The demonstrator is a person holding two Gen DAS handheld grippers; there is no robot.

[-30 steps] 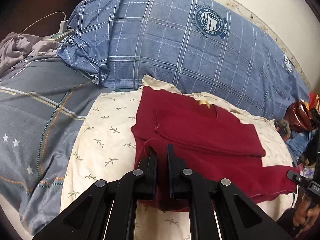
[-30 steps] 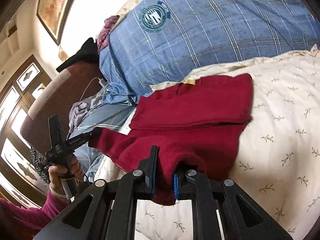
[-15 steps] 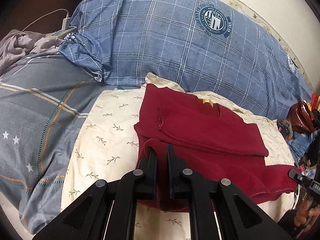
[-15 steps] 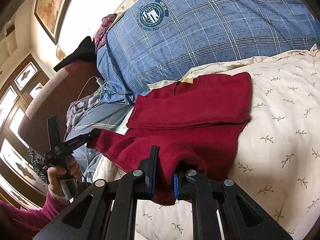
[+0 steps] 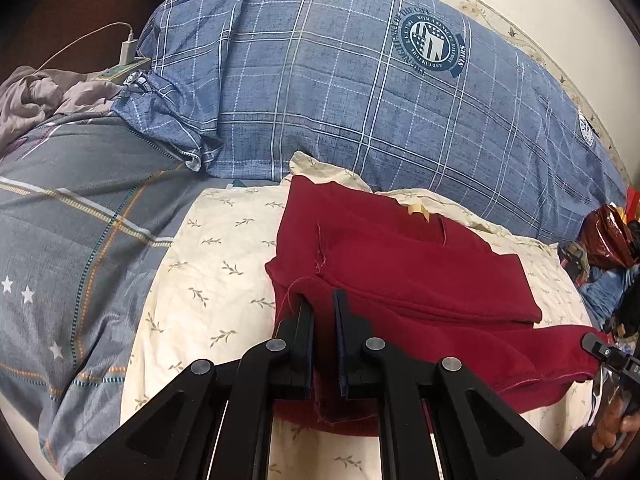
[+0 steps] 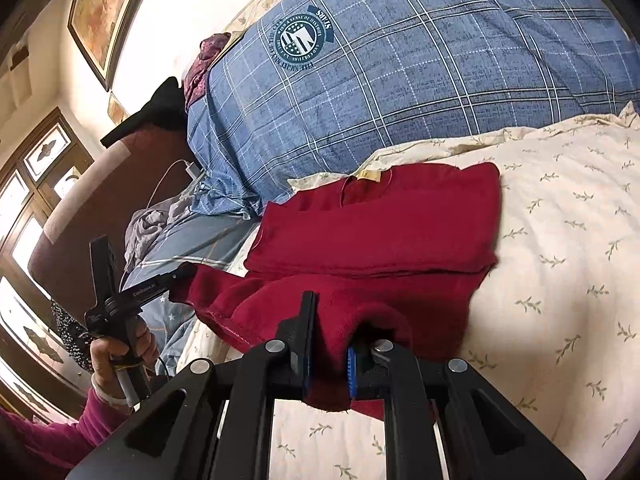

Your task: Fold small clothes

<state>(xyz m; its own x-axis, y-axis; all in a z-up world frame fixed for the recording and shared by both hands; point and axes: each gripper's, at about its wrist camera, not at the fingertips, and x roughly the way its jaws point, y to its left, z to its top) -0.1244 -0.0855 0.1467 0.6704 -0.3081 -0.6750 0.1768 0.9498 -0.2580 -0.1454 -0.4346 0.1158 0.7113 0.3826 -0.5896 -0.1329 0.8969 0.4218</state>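
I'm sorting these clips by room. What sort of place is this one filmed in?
Most likely a bedroom at home. The red garment lies on a cream leaf-print pillow beside a blue plaid duvet, with a charger plugged in nearby and a framed picture on the wall.

From the left wrist view, I lose the red garment's [image 5: 400, 276] near hem behind my left gripper [image 5: 323, 300], and only the tip of the right gripper [image 5: 608, 356] pokes in at the lower right edge. I can't make out the clutter [image 5: 608, 236] at the right edge. The framed picture [image 6: 108, 8] is cropped at the right wrist view's upper left.
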